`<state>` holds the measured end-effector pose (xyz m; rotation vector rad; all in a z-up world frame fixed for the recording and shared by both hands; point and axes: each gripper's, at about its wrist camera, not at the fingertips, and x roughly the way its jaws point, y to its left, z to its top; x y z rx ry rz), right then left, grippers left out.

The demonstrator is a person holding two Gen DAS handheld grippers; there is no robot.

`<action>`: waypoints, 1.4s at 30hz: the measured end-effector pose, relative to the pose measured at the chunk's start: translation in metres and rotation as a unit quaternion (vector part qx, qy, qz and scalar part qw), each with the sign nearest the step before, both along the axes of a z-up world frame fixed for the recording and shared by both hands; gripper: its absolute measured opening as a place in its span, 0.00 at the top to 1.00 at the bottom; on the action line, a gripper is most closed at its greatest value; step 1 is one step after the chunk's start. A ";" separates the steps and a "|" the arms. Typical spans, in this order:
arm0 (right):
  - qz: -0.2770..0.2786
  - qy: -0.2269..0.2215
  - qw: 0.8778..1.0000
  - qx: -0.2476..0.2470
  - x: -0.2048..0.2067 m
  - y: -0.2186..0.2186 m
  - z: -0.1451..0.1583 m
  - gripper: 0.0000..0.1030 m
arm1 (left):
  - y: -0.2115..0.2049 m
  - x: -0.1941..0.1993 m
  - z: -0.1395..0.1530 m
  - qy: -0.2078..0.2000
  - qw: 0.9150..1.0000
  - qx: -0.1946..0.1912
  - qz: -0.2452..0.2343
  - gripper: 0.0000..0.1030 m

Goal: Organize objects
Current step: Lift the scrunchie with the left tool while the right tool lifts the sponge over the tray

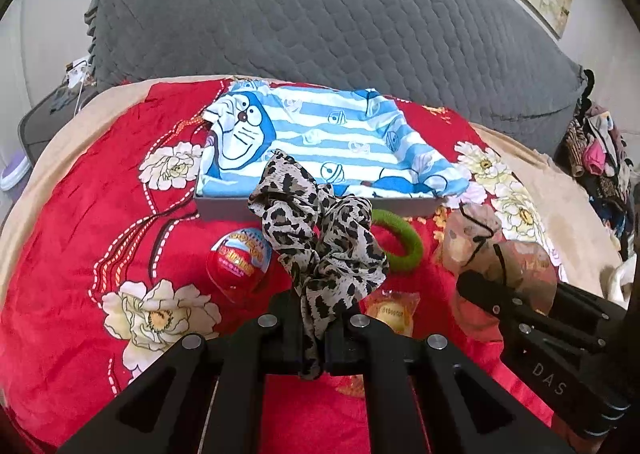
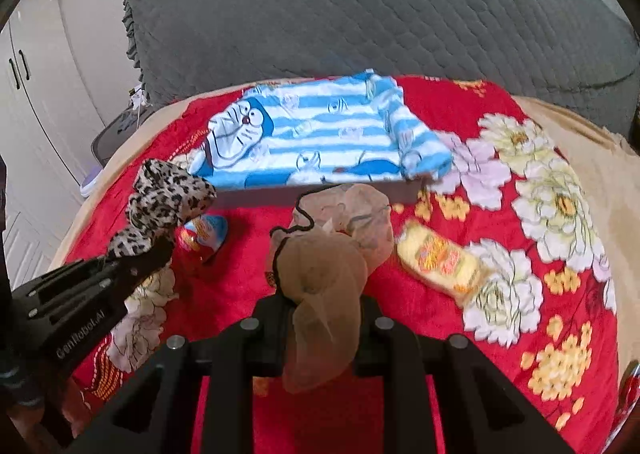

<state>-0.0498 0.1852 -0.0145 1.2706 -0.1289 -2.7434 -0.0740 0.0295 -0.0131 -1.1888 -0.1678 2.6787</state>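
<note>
Red floral bedspread [image 1: 80,222] over a bed, a grey quilted headboard cushion [image 1: 320,14] rising behind it, sets the scene for a tidy-up with both hands at work. At the near edge of the left wrist view, the left gripper [image 1: 316,318] is clamped on a leopard-print fabric scrunchie [image 1: 320,230], lifted clear of the cover and bunched above the fingers. Beside it, the right gripper [image 2: 320,306] pinches a sheer tan mesh pouch with a black drawstring [image 2: 324,254], which likewise stands up from its fingers. Lying on the spread just beyond are a red-and-blue plastic toy egg [image 1: 238,264], a green fabric hair ring [image 1: 402,242], a small yellow wrapped sweet [image 1: 390,314] and, to the right, a yellow wrapped snack packet [image 2: 440,258]. Farther back sits a shallow grey box lined with a blue-and-white striped cartoon-cat cloth [image 1: 320,138], its front wall facing the grippers. Judging by the layout, the carrying step is under way: each held item looks bound for the box. The next move calls for reaching forward over the front wall and releasing above the cloth, keeping the two loose fabrics from snagging each other.
</note>
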 end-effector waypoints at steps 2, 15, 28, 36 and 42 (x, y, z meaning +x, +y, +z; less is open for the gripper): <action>0.002 0.005 1.000 -0.001 -0.005 0.000 0.003 0.78 | 0.001 -0.003 0.000 0.000 1.000 -0.001 0.000 0.94; 0.006 0.028 1.000 -0.005 -0.038 0.000 0.008 0.78 | 0.000 -0.040 0.001 0.005 1.000 -0.007 0.023 0.94; 0.008 0.035 0.999 -0.009 -0.071 0.003 -0.006 0.78 | -0.001 -0.089 -0.005 0.010 0.999 -0.030 0.043 0.94; 0.011 0.040 0.999 -0.004 -0.091 0.003 -0.014 0.78 | -0.001 -0.115 -0.012 0.014 0.998 -0.044 0.044 0.94; 0.011 0.044 0.999 -0.004 -0.107 0.003 -0.013 0.78 | -0.002 -0.129 -0.013 0.017 0.997 -0.050 0.048 0.94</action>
